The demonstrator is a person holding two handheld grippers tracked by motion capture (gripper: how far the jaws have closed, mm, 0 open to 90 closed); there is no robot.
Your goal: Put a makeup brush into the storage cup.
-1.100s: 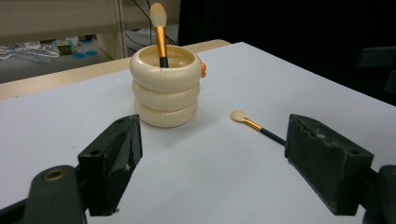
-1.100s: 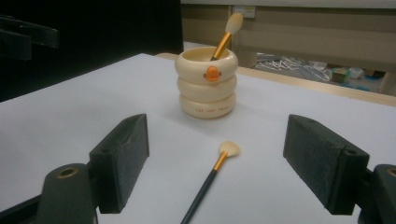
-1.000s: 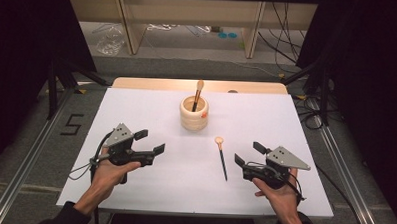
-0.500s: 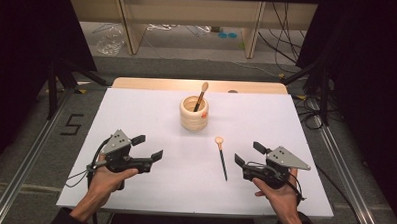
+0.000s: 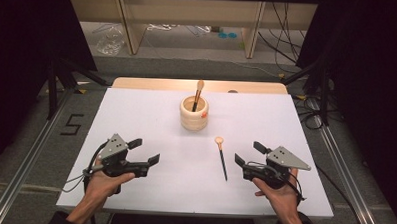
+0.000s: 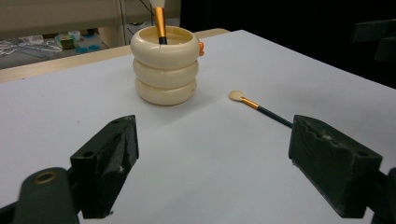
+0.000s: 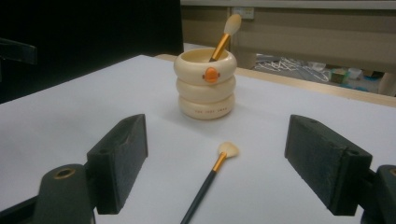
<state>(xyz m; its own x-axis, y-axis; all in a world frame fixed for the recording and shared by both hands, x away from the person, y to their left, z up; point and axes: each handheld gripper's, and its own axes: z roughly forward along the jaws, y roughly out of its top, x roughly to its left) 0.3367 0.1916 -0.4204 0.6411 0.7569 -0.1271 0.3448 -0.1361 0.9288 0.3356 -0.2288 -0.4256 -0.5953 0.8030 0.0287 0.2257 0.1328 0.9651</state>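
While both grippers rest low in the high view, the left gripper [image 5: 144, 151] at lower left and the right gripper [image 5: 248, 153] at lower right, each has its jaws spread wide and holds nothing. A brush [image 5: 221, 156] lies flat on the white table [image 5: 136, 105] just left of the right gripper, below the cream cup [image 5: 194, 113] at frame centre, which holds a second brush [image 5: 198, 93] leaning upright.

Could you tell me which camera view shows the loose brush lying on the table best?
The right gripper view: the brush lies close, between the open jaws. The high view shows its whole length, small. The left gripper view hides its handle end behind a jaw.
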